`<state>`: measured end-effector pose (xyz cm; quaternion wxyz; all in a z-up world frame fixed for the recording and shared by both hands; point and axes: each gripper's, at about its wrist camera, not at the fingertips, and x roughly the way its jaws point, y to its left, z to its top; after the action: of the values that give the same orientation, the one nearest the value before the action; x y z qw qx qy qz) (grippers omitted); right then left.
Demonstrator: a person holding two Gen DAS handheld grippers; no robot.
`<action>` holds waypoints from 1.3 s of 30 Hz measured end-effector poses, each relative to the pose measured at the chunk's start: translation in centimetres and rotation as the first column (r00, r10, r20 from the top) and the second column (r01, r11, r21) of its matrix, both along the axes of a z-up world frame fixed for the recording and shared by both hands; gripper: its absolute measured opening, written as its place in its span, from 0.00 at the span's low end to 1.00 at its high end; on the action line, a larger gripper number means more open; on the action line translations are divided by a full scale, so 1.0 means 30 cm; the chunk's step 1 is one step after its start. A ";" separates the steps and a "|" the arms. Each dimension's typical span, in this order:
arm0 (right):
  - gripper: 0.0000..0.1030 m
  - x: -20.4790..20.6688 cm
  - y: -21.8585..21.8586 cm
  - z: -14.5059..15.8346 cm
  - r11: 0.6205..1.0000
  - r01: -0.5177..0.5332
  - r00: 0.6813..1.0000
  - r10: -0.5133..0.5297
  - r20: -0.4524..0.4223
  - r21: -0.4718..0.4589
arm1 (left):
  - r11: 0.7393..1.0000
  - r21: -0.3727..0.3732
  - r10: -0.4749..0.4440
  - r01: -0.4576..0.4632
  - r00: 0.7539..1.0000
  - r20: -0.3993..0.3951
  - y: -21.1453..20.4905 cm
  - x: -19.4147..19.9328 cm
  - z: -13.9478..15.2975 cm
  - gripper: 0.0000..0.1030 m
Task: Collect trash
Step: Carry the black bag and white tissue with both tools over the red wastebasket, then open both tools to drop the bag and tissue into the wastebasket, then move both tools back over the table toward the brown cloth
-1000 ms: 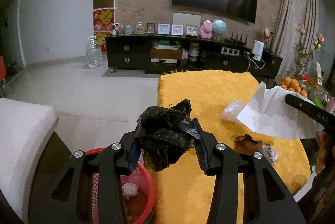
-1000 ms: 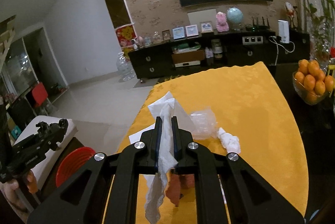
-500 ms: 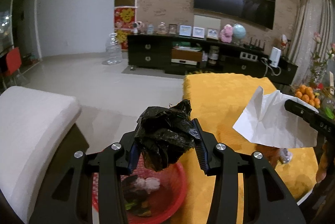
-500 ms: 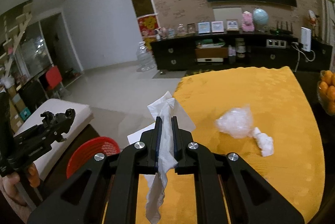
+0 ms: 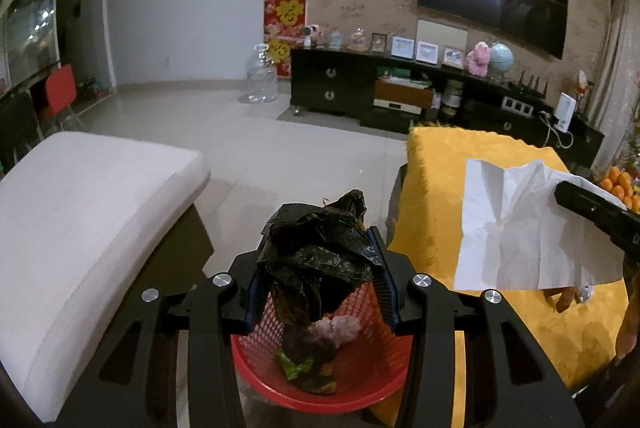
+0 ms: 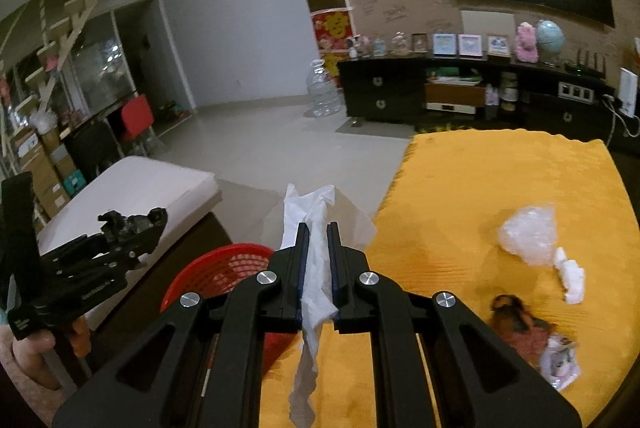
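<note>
My left gripper (image 5: 320, 248) is shut on a crumpled black plastic bag (image 5: 316, 260), held right above the red mesh trash basket (image 5: 360, 384) that stands on the floor beside the table. My right gripper (image 6: 318, 228) is shut on a white paper tissue (image 6: 316, 268), hanging over the edge of the yellow-clothed table (image 6: 500, 179), with the red basket (image 6: 216, 276) just left of it. In the left wrist view the tissue (image 5: 516, 228) spreads out wide at the right. A clear plastic wad (image 6: 528, 236), a white crumpled tissue (image 6: 570, 274) and wrappers (image 6: 524, 328) lie on the cloth.
A white cushioned seat (image 5: 80, 211) stands left of the basket. The basket holds some scraps (image 5: 308, 368). A bowl of oranges (image 5: 620, 183) sits at the table's right. A black TV cabinet (image 6: 460, 95) lines the far wall, with a water jug (image 5: 262, 79) on the tiled floor.
Both grippers have swung left, off the table toward the floor. The red basket has come under the black bag, and the tissue now hangs at the table's left edge.
</note>
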<state>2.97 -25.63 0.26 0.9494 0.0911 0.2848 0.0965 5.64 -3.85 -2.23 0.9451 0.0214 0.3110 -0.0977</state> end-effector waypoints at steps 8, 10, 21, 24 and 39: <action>0.09 0.053 0.090 -0.047 0.998 -0.066 0.997 0.066 -0.046 -0.003 | 1.000 0.025 0.019 -0.017 0.998 -0.057 0.028 0.028 -0.061 0.41; 0.09 0.068 0.104 -0.061 0.997 -0.076 0.995 0.076 -0.061 0.002 | 0.999 0.033 0.024 -0.021 0.997 -0.074 0.026 0.037 -0.078 0.41; 0.09 0.146 0.211 -0.152 0.987 -0.151 0.978 0.157 -0.137 0.052 | 0.994 0.099 0.056 -0.040 0.985 -0.163 0.027 0.075 -0.181 0.41; 0.10 0.161 0.242 -0.183 0.985 -0.166 0.971 0.172 -0.165 0.048 | 0.993 0.106 0.065 -0.044 0.978 -0.197 0.036 0.087 -0.208 0.42; 0.54 0.148 0.238 -0.211 0.990 -0.129 0.972 0.137 -0.188 0.056 | 0.992 0.087 0.102 -0.087 0.975 -0.195 0.063 0.084 -0.195 0.68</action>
<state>7.41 -18.50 -6.07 0.9067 0.1013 0.3783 0.1567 8.15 -1.96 -8.08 0.9114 0.0335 0.4081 -0.0420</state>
